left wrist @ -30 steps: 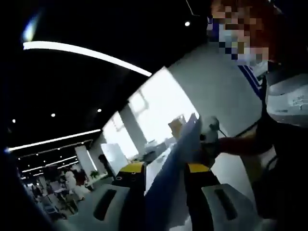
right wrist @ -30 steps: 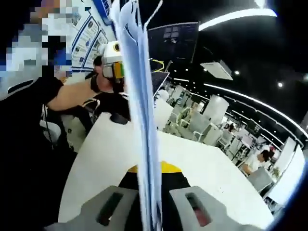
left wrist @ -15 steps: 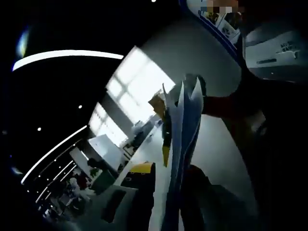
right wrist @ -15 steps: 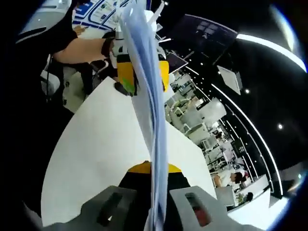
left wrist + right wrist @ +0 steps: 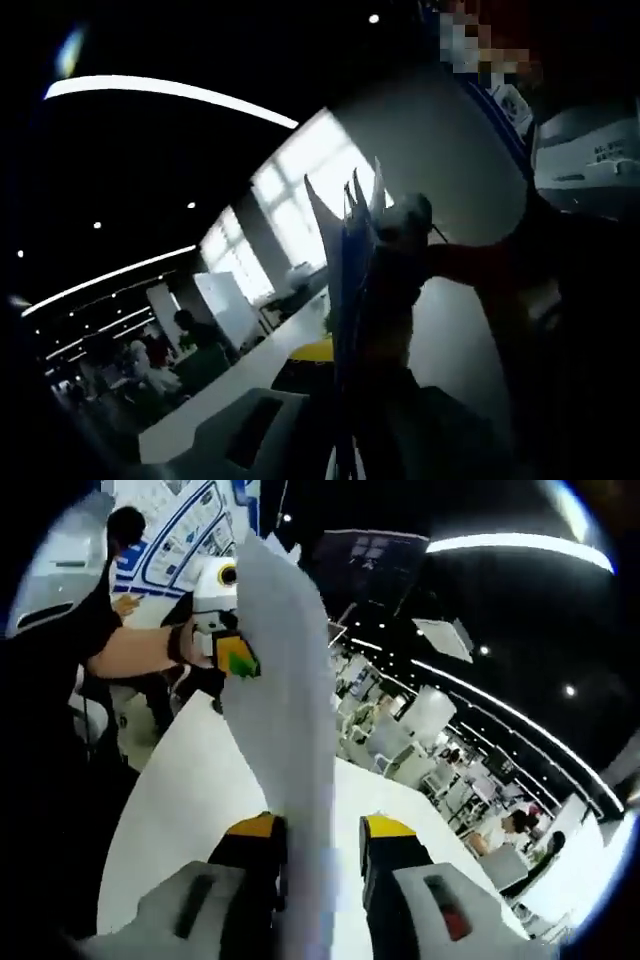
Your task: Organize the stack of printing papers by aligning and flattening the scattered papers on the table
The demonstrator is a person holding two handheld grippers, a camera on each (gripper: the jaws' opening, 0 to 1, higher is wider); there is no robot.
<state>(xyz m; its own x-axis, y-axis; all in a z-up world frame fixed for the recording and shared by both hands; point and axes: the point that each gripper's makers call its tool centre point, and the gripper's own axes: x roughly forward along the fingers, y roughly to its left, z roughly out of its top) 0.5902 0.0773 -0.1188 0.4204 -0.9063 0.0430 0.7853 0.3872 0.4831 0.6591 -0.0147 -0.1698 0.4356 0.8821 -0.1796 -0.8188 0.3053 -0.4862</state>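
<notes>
Holding the stack of printing papers on edge above the white bench, lifted clear of it, between two pairs of tongs facing each other along the sheets. Running lengthwise from the right tongs away toward the left tongs, so that the long axis joins the two hands and neither is nearer than the other: each has one end. Rising straight up from the gap between the yellow-tipped jaws in the right gripper view, with the jaws close to either face of the sheets but a thin gap visible on the right side; cannot tell for certain whether clamped or merely bracketing. Looking the same from the other end: stack standing edge-on ahead of the left tongs, top corners fanned and uneven, jaw contact lost in shadow and blur, so grip there cannot be told either. Judging by those splayed corners, not yet squared, and calling next for a tap of the lower edge down onto the bench below. Offering a plain, smooth white top for that. Surrounding it all, a large dim hall with strip lights overhead, desks and seated people far behind, and a bright window.
</notes>
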